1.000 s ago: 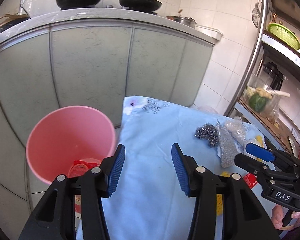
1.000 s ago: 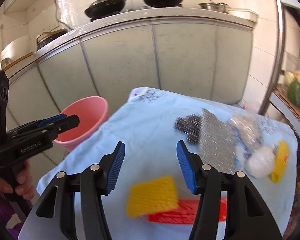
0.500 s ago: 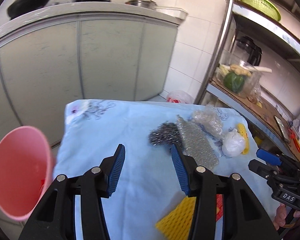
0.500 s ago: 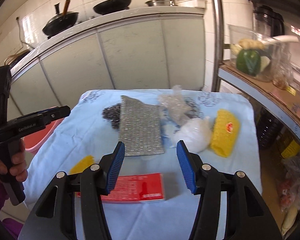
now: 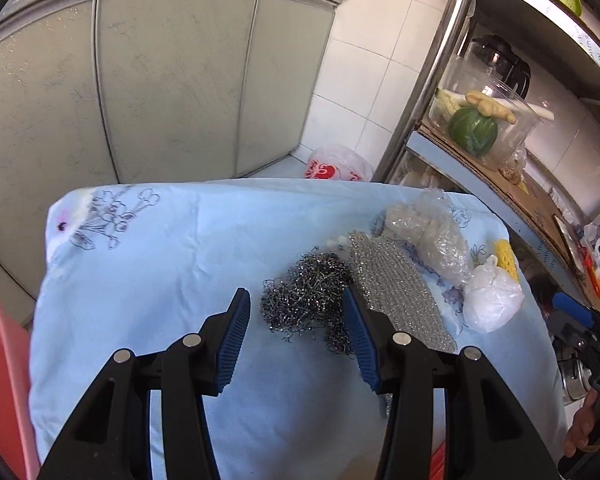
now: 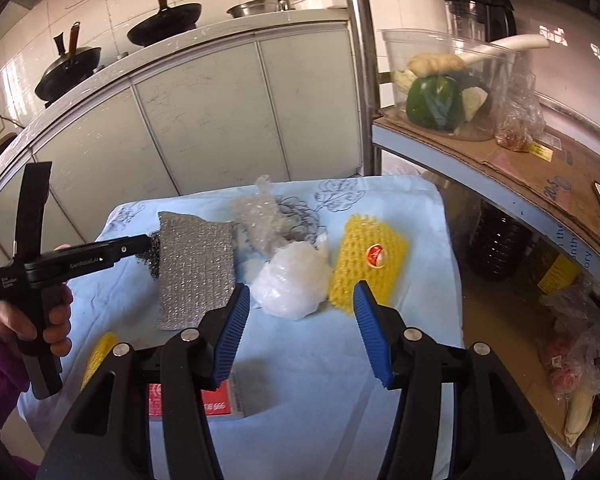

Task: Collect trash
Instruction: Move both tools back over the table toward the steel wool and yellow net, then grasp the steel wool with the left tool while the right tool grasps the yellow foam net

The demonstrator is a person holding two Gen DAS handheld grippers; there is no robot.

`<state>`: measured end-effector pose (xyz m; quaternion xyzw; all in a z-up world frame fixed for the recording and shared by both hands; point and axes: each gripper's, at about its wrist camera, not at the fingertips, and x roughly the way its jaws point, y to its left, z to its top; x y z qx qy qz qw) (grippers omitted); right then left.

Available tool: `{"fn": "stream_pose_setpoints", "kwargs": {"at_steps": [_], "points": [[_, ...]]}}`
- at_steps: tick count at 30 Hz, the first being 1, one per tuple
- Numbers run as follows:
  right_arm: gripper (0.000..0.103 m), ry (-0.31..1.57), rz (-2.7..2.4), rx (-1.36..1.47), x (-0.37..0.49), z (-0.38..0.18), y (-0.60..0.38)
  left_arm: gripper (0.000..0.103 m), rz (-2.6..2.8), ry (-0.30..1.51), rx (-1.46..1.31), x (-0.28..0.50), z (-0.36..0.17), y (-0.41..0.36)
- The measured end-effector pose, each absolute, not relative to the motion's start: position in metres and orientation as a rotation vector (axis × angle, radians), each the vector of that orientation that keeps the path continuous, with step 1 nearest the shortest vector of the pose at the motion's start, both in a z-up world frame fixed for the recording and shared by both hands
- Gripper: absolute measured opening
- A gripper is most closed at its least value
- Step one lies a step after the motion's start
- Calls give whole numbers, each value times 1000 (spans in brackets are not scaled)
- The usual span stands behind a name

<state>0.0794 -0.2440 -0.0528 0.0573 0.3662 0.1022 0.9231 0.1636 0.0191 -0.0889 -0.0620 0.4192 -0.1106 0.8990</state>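
Observation:
Trash lies on a light blue cloth point(image 5: 172, 264). My left gripper point(image 5: 296, 320) is open and empty, just before a steel wool ball point(image 5: 304, 300). Beside the ball lies a silver scouring pad point(image 5: 396, 296), also in the right wrist view point(image 6: 196, 268). My right gripper point(image 6: 298, 312) is open and empty, over a crumpled white plastic bag point(image 6: 292, 280). A yellow foam net point(image 6: 366, 260) with a red sticker lies to its right. Clear bubble wrap point(image 6: 260, 216) lies behind. A red packet point(image 6: 216, 400) and another yellow foam net point(image 6: 98, 356) lie near my right gripper's base.
The pink bin point(image 5: 0, 380) shows at the left wrist view's left edge. Grey cabinets point(image 5: 160, 80) stand behind the table. A metal shelf point(image 6: 500, 160) with a vegetable container stands to the right. A plastic bag point(image 5: 336, 164) lies on the floor.
Both grippers have swung right, away from the pink bin. The left one now faces the steel wool; the right one now faces the white bag and the yellow net.

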Motion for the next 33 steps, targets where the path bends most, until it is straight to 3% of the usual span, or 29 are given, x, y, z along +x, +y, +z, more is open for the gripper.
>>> {"fn": "stream_pose_setpoints", "kwargs": {"at_steps": [3, 11, 22, 33], "points": [[55, 751, 188, 128, 84, -54, -250, 46, -249, 858, -131, 162, -91, 16], [55, 758, 146, 160, 88, -58, -262, 11, -257, 847, -139, 152, -89, 8], [55, 781, 99, 191, 97, -64, -272, 6, -179, 749, -108, 98, -54, 33], [55, 829, 66, 293, 130, -84, -281, 5, -125, 767, -121, 52, -49, 61]]}}
